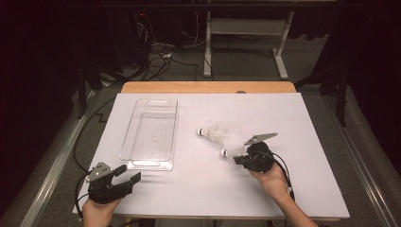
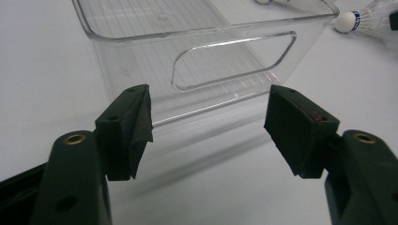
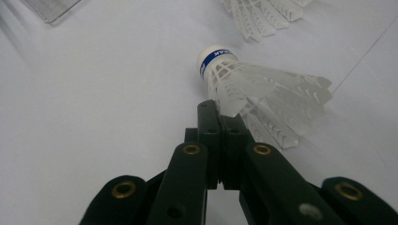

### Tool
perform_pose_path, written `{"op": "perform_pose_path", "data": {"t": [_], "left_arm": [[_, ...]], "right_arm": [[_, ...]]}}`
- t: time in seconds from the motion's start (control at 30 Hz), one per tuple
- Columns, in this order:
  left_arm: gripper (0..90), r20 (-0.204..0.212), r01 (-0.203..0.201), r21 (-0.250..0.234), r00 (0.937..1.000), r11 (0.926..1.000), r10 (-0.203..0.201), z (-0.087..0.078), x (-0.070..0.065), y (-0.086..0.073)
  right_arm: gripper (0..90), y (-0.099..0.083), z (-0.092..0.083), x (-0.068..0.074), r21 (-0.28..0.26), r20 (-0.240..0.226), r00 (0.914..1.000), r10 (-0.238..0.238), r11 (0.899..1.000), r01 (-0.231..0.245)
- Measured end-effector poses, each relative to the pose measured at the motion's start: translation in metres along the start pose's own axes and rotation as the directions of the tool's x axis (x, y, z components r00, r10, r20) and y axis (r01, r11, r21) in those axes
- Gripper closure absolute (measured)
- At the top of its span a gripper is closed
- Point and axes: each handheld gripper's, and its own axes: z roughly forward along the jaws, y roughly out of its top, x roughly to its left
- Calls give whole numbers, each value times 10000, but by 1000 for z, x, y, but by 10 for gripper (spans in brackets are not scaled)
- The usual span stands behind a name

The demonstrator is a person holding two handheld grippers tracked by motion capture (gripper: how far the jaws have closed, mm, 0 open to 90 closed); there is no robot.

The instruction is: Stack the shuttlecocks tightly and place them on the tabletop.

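Currently, right gripper (image 1: 240, 156) at centre-right of high view, jaws pinched on feather skirt of shuttlecock (image 3: 253, 86) (white cork, blue band), which lies on white table (image 1: 302, 189). Second shuttlecock (image 1: 213, 133) just above it. Left gripper (image 1: 126, 174) lower left, jaws wide apart, nothing between; clear plastic bin (image 1: 150, 130) directly above it.

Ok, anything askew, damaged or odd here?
Nothing stands out. The right tool is shut on one shuttlecock by its skirt edge; the other shuttlecock lies intact beside the clear bin.
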Motion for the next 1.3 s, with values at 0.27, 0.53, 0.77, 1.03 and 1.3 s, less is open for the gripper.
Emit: {"op": "perform_pose_path", "data": {"t": [0.27, 0.53, 0.77, 1.03, 1.3], "left_arm": [[330, -6, -1, -7, 10000, 10000, 1, 0, 0, 0], [330, -12, 4, -16, 10000, 10000, -4, 0, 0, 0], [330, -10, -3, -12, 10000, 10000, 3, 0, 0, 0], [330, -12, -1, -20, 10000, 10000, 1, 0, 0, 0], [330, -6, -10, -8, 10000, 10000, 10, 0, 0, 0]], "right_arm": [[900, -1, -6, -3, -77, 64, 10000, -21, 10000, 21], [900, -3, -10, -5, -150, 78, 10000, 49, 9999, -48], [900, -2, -15, -9, -177, 137, 9998, 107, 9998, -105], [900, 3, -18, -13, -209, 248, 9996, 131, 9997, -126], [900, 10, -18, -19, -131, 361, 9992, 167, 9998, -163]]}}
